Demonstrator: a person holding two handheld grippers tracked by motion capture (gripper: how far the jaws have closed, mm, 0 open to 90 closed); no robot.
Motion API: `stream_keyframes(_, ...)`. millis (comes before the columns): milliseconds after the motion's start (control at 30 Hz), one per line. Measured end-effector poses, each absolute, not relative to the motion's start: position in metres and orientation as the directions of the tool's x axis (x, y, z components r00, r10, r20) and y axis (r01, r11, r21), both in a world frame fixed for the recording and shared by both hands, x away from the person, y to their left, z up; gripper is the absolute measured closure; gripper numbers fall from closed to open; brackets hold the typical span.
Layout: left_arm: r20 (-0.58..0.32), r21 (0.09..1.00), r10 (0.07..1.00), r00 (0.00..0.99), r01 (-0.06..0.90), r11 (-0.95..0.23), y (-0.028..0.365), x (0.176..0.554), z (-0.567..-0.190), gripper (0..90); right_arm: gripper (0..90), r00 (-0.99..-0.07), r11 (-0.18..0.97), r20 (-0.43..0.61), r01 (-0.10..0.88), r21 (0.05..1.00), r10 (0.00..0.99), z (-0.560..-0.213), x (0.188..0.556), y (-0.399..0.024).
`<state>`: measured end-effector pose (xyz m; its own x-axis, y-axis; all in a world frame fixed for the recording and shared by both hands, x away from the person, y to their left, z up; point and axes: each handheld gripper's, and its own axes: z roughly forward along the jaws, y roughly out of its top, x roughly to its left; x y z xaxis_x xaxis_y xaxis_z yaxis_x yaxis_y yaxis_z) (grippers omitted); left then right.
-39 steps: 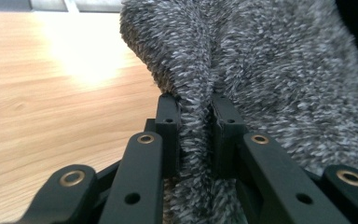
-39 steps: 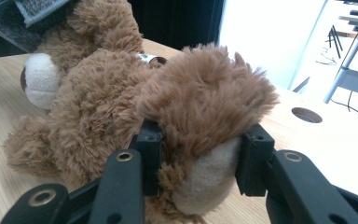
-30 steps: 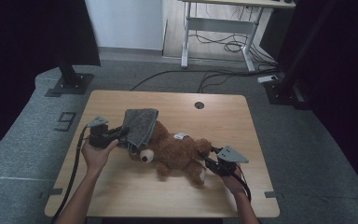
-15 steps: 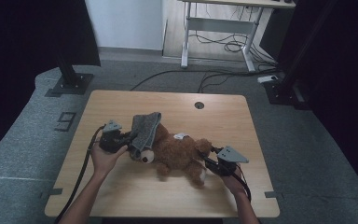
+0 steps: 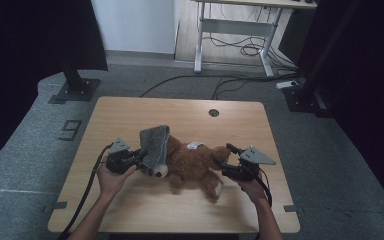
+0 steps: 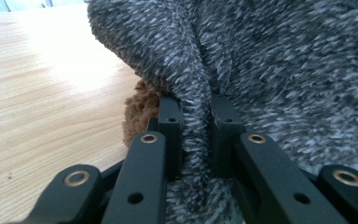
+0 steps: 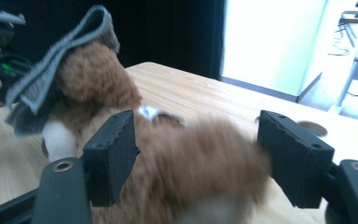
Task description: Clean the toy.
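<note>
Left tongs (image 6: 193, 135) pinch the grey knit hat (image 5: 155, 145) over the teddy bear (image 5: 195, 165) — right tongs (image 7: 200, 158), just opening, straddle its leg ungripped.

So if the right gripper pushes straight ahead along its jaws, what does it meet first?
Probably the brown plush teddy bear: its blurred leg lies between the open jaws of the right gripper, apparently untouched.
</note>
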<state>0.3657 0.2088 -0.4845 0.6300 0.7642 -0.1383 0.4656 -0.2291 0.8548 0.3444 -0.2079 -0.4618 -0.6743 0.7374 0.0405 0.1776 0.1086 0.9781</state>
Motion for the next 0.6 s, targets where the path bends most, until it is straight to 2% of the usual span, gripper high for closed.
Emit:
stream_keyframes(100, -0.142, 0.856, 0.763, 0.631, 0.465, -0.226, 0.209, 0.364, -0.485, 78.0, 26.4, -0.685, 0.137, 0.039, 0.201, 0.97, 0.728, -0.451, 0.358, -0.199)
stream_keyframes(200, -0.146, 0.855, 0.762, 0.631, 0.468, -0.224, 0.209, 0.364, -0.485, 78.0, 25.8, -0.696, 0.197, 0.046, 0.266, 0.944, 0.717, -0.449, 0.375, -0.186)
stream_keyframes(367, -0.153, 0.855, 0.759, 0.632, 0.471, -0.22, 0.21, 0.363, -0.486, 78.0, 25.6, -0.723, 0.33, 0.053, 0.378, 0.865, 0.689, -0.477, 0.388, -0.166)
stream_keyframes(500, -0.168, 0.856, 0.754, 0.635, 0.473, -0.208, 0.211, 0.359, -0.488, 78.1, 47.7, -0.74, 0.294, 0.11, 0.393, 0.871, 0.663, -0.495, 0.378, -0.172)
stream_keyframes(600, -0.174, 0.857, 0.75, 0.638, 0.474, -0.204, 0.212, 0.354, -0.487, 78.0, 56.8, -0.751, 0.308, 0.065, 0.346, 0.886, 0.658, -0.501, 0.365, -0.173)
